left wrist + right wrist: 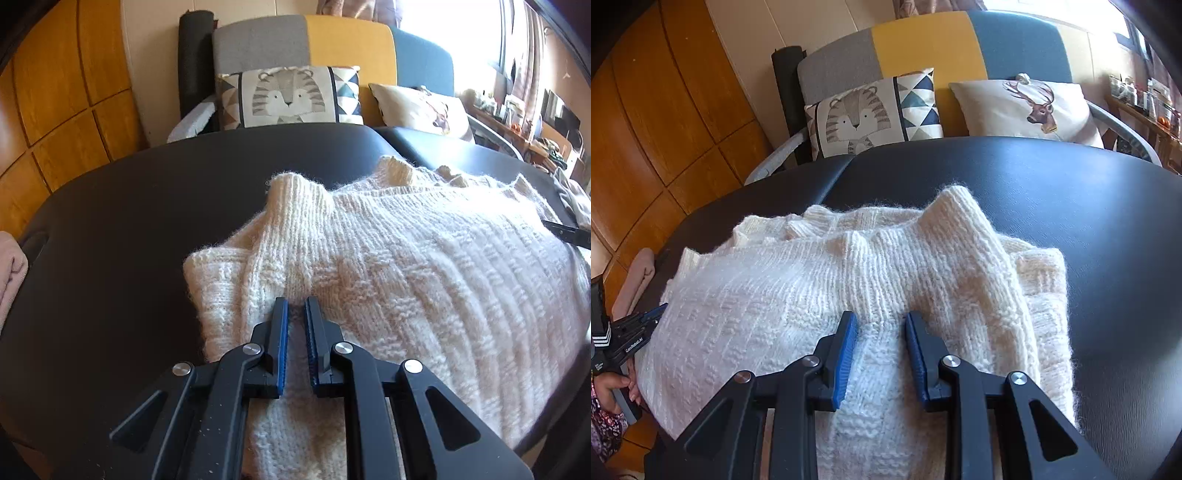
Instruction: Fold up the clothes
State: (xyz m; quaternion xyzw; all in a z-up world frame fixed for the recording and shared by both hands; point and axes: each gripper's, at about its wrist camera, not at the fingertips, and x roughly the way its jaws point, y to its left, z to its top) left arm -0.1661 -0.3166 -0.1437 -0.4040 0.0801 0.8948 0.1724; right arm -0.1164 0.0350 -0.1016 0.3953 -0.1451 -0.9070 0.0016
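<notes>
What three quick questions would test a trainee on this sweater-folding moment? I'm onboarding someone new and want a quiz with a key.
1. True or false: the cream knit sweater lies on a black padded table.
2. Which gripper has the wider gap between its fingers, the left gripper or the right gripper?
3. Multiple choice: what is printed on the cushion to the right of the tiger cushion on the sofa? A) an owl B) a deer head C) a flower

Key
1. True.
2. The right gripper; the left gripper's fingers are close together, with only a narrow gap over the knit.
3. B.
</notes>
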